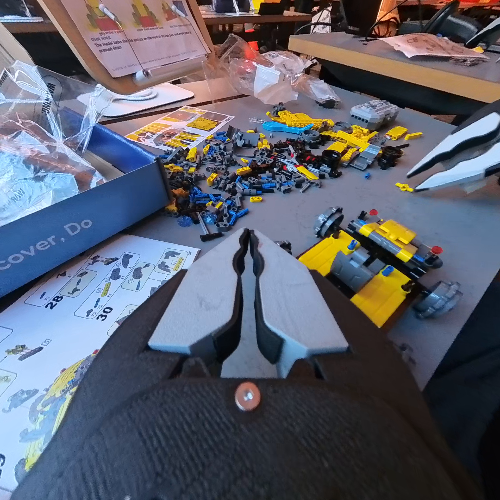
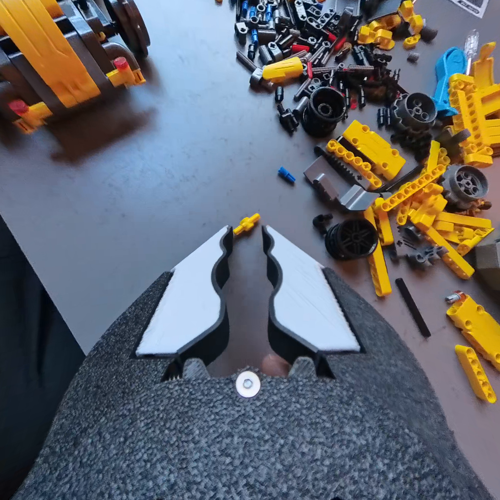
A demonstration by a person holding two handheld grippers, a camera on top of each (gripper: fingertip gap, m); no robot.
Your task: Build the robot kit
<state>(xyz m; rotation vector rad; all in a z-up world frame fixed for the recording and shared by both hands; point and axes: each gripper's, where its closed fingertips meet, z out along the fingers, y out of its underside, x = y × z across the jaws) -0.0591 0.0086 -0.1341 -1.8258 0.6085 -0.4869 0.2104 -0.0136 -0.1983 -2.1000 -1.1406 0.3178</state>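
Right claw [image 2: 246,230] stands parted over the grey bench [image 2: 167,167], a small yellow plastic axle pin [image 2: 246,223] lying just beyond its tips. Left claw [image 1: 249,235] is closed, empty, beside the half-built yellow-and-grey brick vehicle [image 1: 378,270]. Bare bench separates them from the loose brick pile [image 2: 378,121].

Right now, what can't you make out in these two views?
- Yellow pin, right wrist view: touching the right gripper or just short, unclear.
- Yellow model, left wrist view: near side hidden by the left gripper.
- Blue box: contents veiled by crumpled plastic.
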